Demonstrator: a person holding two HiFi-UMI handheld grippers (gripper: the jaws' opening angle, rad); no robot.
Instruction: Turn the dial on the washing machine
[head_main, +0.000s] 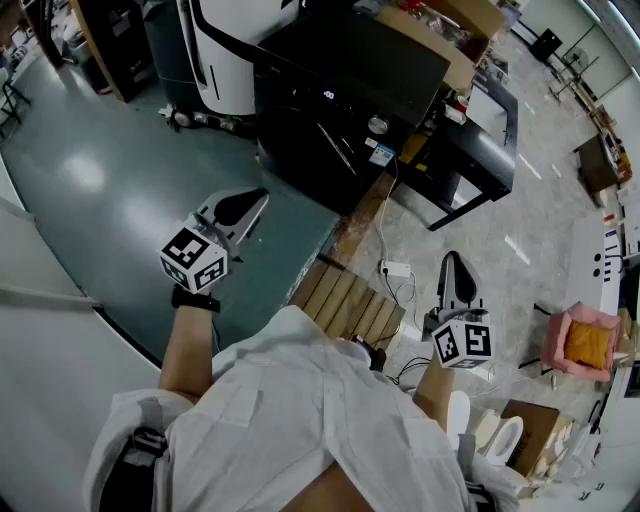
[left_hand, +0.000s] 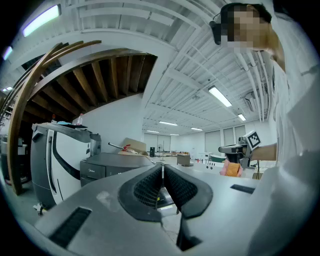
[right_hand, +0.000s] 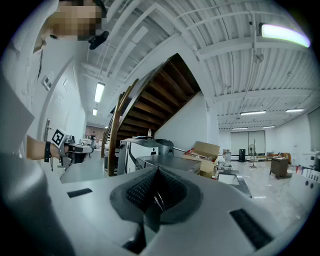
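The washing machine (head_main: 340, 95) is a black box standing on the floor ahead of me, with a round silver dial (head_main: 377, 125) on its front edge. My left gripper (head_main: 257, 198) is held up at the left, well short of the machine, its jaws shut on nothing. My right gripper (head_main: 452, 259) hangs lower at the right, also shut and empty, far from the dial. In the left gripper view the jaws (left_hand: 163, 171) meet in front of the dark machine (left_hand: 107, 167). The right gripper view shows shut pads (right_hand: 157, 175) and the machine (right_hand: 170, 162) beyond.
A white appliance (head_main: 230, 50) stands left of the washing machine, with a cardboard box (head_main: 445, 30) behind it and a black table (head_main: 485, 140) to its right. A wooden pallet (head_main: 350, 300), a power strip (head_main: 395, 268) with cables and a pink box (head_main: 585, 340) lie near my feet.
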